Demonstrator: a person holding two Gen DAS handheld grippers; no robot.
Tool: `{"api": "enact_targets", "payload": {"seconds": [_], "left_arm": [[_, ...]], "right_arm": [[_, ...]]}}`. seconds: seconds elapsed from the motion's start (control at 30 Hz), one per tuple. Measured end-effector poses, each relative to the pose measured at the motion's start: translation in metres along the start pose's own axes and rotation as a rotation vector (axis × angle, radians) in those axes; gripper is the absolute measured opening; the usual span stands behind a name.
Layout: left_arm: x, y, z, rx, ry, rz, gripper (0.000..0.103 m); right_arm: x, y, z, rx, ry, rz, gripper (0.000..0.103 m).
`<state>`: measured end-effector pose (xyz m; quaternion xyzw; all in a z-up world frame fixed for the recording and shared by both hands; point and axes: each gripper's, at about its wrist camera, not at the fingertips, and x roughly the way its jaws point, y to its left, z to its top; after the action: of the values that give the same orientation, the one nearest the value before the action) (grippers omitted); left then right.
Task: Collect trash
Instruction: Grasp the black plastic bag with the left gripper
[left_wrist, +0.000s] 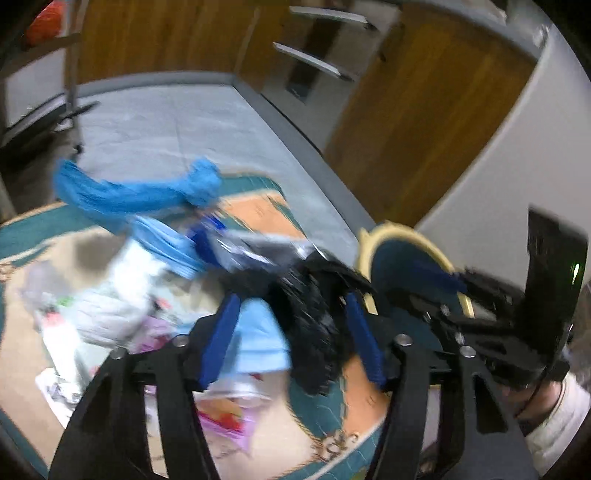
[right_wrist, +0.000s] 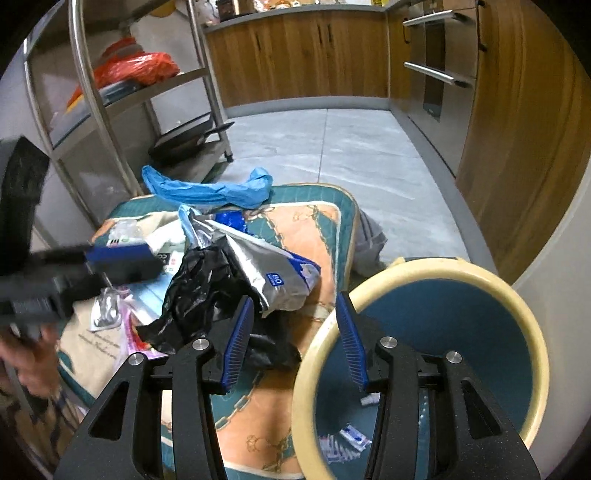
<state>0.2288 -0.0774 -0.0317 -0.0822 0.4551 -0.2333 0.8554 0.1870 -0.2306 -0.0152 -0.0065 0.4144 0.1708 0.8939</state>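
Both tongs (right_wrist: 293, 345) are hanging released as I am lining the right pair over the black bag (right_wrist: 201, 291), aiming low-centre beside the bin (right_wrist: 421, 354).

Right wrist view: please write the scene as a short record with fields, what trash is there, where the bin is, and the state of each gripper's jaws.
surface: patterned floor mat on a grey tiled floor
trash on mat: black plastic bag, silver foil pouch, blue disposable glove, small wrappers and papers at the left
bin: round bin with cream rim, teal inside, a few wrappers at its bottom
right gripper: jaws open, above the black bag and the bin's rim, holding nothing
left gripper: at the left over the trash, blurred; jaws state cannot be told
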Motion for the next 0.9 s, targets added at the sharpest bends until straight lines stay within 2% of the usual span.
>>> {"api": "enact_targets", "payload": {"seconds": [0.17,0.37,0.47,0.53,0.6,0.9], "left_arm": [[0.022,-0.006,-0.006,0.02,0.068,0.009,0.051],[0.032,-0.003,-0.011,0.01,0.108,0.021,0.035],[0.034,-0.003,-0.012,0.014,0.122,0.027,0.027],[0.035,-0.001,-0.014,0.018,0.133,0.033,0.017],[0.035,0.0,-0.015,0.022,0.136,0.036,0.014],[0.018,0.004,-0.015,0.009,0.116,0.019,0.007]], "right_arm": [[0.015,0.003,0.005,-0.042,0.044,0.057,0.048],[0.035,0.012,0.01,-0.146,0.1,0.093,0.048],[0.039,0.012,0.012,-0.169,0.107,0.106,0.048],[0.042,0.01,0.013,-0.181,0.115,0.117,0.048],[0.044,0.009,0.013,-0.18,0.12,0.127,0.048],[0.036,0.01,0.019,-0.185,0.093,0.172,0.048]]}}
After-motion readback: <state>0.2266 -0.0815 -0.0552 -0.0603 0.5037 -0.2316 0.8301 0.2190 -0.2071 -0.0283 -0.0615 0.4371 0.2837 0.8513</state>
